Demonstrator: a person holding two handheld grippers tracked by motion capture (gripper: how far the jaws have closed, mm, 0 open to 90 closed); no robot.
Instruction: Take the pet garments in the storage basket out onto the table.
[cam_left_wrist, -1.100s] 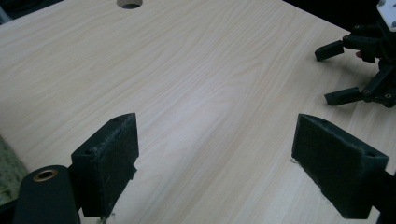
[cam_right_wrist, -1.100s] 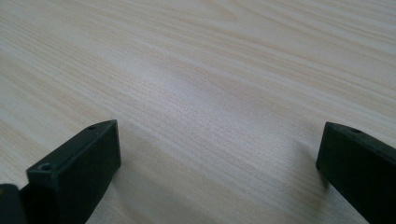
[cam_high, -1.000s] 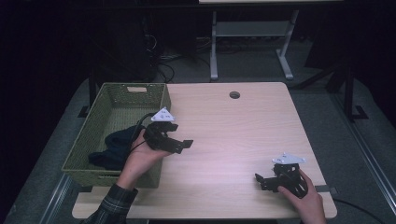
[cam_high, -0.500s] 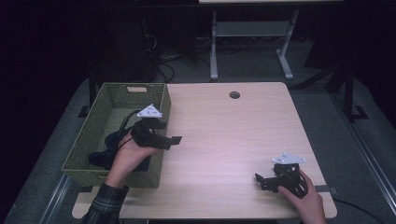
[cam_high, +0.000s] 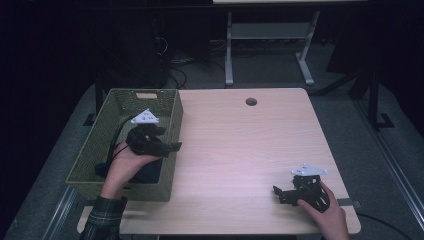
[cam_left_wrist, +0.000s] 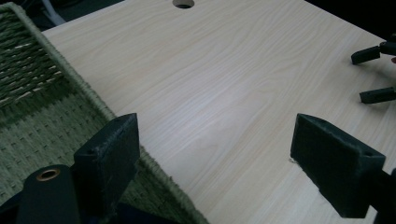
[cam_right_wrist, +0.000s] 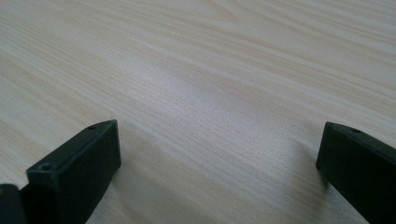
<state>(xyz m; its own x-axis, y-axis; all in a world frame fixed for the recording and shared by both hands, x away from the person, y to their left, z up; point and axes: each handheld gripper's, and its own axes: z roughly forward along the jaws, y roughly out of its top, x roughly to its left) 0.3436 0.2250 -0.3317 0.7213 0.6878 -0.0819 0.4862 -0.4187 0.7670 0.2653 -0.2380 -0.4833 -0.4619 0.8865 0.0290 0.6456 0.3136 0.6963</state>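
As left tool (cam_high: 170, 146) moves back from table (cam_high: 240, 150) over green basket (cam_high: 172, 107) rim, jaws spread, empty; dark cloth (cam_high: 147, 172) lies inside basket. Right tool (cam_high: 278, 192) released, far from basket. Drop looks finished.

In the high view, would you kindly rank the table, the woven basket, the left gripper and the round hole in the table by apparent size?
1. Table, largest.
2. Woven basket.
3. Left gripper, held over the basket's right rim, so somewhat nearer the camera; it still looks far smaller than the basket.
4. Round hole, smallest.
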